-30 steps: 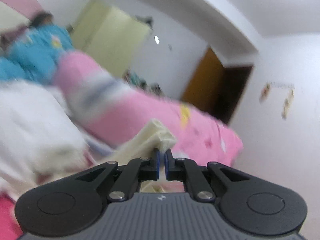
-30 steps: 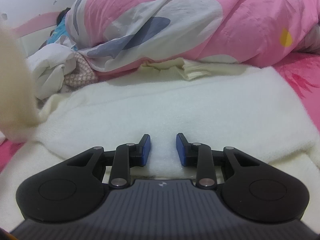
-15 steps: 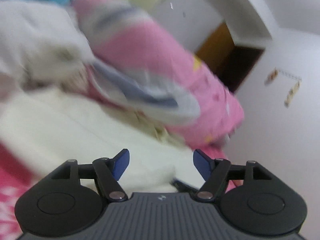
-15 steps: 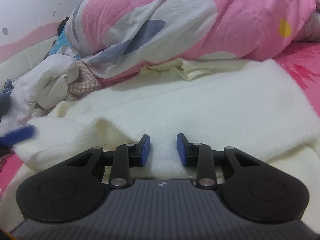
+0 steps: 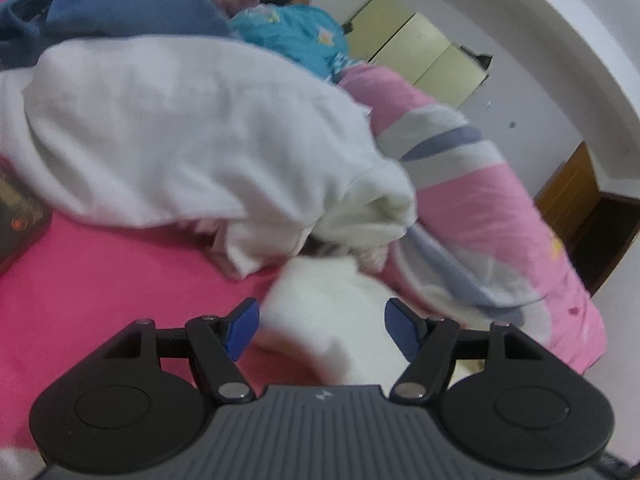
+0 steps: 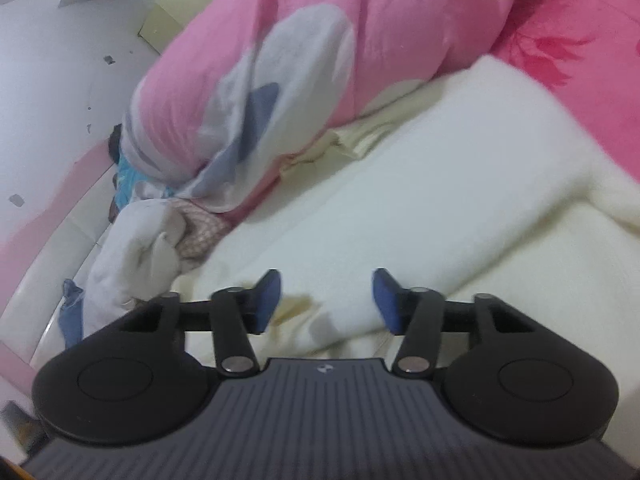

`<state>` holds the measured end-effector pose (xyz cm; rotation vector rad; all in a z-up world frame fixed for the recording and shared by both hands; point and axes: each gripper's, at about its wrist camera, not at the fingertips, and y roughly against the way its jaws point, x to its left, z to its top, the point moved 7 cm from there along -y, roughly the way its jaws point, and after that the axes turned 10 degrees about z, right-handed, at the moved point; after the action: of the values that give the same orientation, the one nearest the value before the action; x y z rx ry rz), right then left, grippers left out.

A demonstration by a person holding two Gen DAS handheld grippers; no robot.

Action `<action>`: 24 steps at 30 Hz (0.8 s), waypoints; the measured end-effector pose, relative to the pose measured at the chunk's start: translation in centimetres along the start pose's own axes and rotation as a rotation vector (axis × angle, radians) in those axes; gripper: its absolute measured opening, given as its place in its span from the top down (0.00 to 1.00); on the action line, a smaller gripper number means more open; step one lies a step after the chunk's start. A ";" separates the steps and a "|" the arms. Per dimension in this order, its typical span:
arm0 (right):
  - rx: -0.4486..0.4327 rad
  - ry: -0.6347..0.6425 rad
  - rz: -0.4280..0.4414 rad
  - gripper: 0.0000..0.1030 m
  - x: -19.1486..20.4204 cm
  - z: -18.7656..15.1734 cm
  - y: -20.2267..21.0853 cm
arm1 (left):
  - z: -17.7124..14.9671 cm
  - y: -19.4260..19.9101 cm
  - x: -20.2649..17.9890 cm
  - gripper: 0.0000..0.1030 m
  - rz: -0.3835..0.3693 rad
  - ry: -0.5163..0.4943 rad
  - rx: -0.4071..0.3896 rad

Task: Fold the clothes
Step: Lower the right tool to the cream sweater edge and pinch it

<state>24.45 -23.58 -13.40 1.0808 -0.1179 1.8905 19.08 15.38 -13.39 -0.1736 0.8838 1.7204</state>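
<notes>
Risk: loose fold may slump or spring back | left gripper (image 5: 321, 330) wide open, holding nothing | right gripper (image 6: 326, 300) jaws just widened, empty | cream sweater (image 6: 420, 184) folded on pink bed (image 5: 100, 280), beside quilt (image 6: 320, 48)

A cream fleece garment (image 6: 420, 200) is seen spread flat across the pink bed, one layer folded over another along its near edge; its fuzzy white corner (image 5: 332, 316) is seen lying on the pink sheet.
</notes>
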 end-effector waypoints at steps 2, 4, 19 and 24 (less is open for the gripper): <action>0.038 -0.015 0.015 0.48 1.4 -0.6 0.3 | -0.5 -0.5 0.2 0.32 0.002 -0.005 0.014; 0.103 -0.103 0.063 0.47 2.5 -1.6 -0.3 | -0.7 -0.8 0.5 0.32 0.001 0.005 0.026; 0.247 -0.471 -0.052 0.53 3.8 -4.4 -7.1 | -1.2 -1.7 2.4 0.36 -0.063 0.087 0.035; 0.197 -0.484 -0.058 0.83 3.0 -6.5 -5.0 | -1.1 -1.8 2.4 0.36 -0.076 0.096 0.034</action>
<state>23.56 -15.57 -16.84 1.6452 -0.1743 1.5804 19.41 16.69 -16.31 -0.2655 0.9646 1.6364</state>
